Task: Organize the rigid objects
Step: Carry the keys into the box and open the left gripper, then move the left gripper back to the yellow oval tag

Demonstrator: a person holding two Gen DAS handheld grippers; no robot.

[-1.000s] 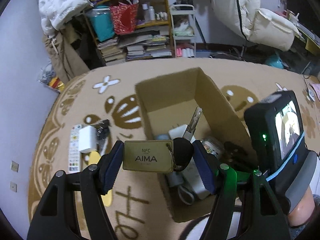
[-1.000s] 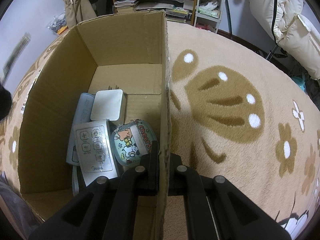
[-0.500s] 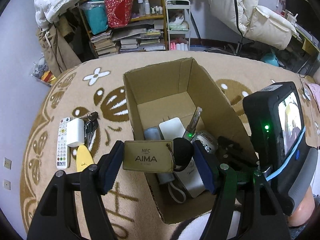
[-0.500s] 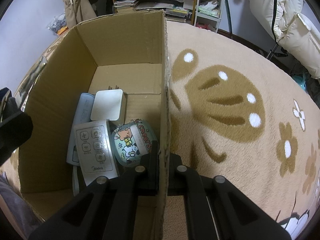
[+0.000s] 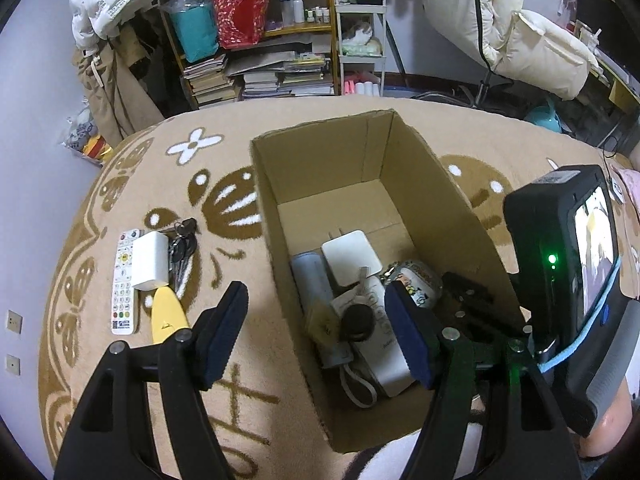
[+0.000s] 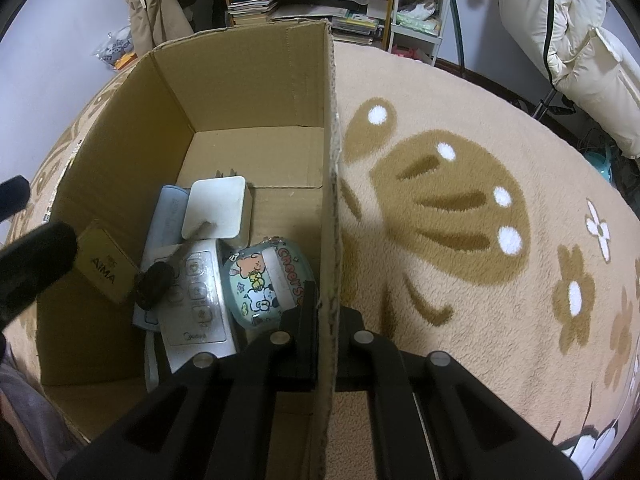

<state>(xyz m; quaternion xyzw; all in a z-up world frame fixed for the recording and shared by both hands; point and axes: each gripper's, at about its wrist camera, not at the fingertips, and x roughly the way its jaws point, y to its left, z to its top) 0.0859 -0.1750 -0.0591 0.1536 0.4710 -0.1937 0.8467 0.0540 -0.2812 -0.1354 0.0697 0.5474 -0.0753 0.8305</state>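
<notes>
The left hand-held gripper (image 5: 316, 332) hangs spread wide and empty above a cardboard box (image 5: 452, 196) on a patterned rug (image 6: 460, 208). An AIMA key tag (image 6: 106, 266) and black key (image 6: 154, 284) lie inside atop a white remote (image 6: 198, 300). The right hand-held gripper (image 6: 326, 316) pinches the box's wall.
</notes>
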